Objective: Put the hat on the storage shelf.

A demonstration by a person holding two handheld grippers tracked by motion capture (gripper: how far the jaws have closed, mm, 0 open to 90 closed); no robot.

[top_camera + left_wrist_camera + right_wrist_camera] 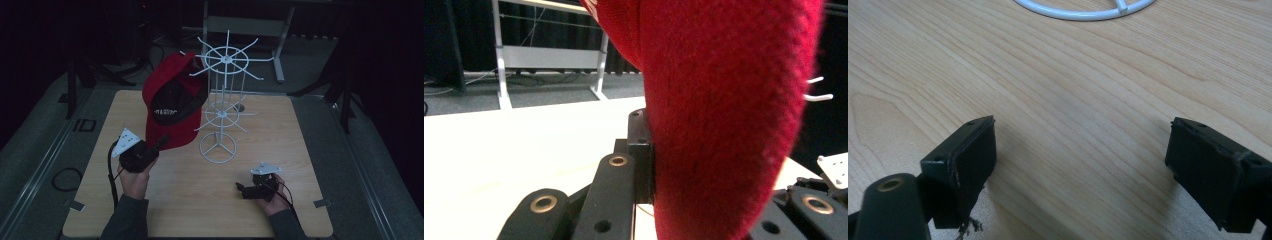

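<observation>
Left gripper (161, 143) jaws clamped on the brim of the red cap (172, 100), held up left of the white rack (222, 95). Right gripper (241, 189) jaws wide, empty, low over near-right desk (200, 200).

High view: above, facing forward-down on the table (200, 200).
Left gripper view: close against the red cap (724, 125).
Right gripper view: low over tabletop; shares the white rack (1083, 10) base.

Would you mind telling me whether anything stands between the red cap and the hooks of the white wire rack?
Nothing visible does. The left tongs hold the red cap by its brim, right beside the white wire rack, with its crown already against the upper hooks.
</observation>
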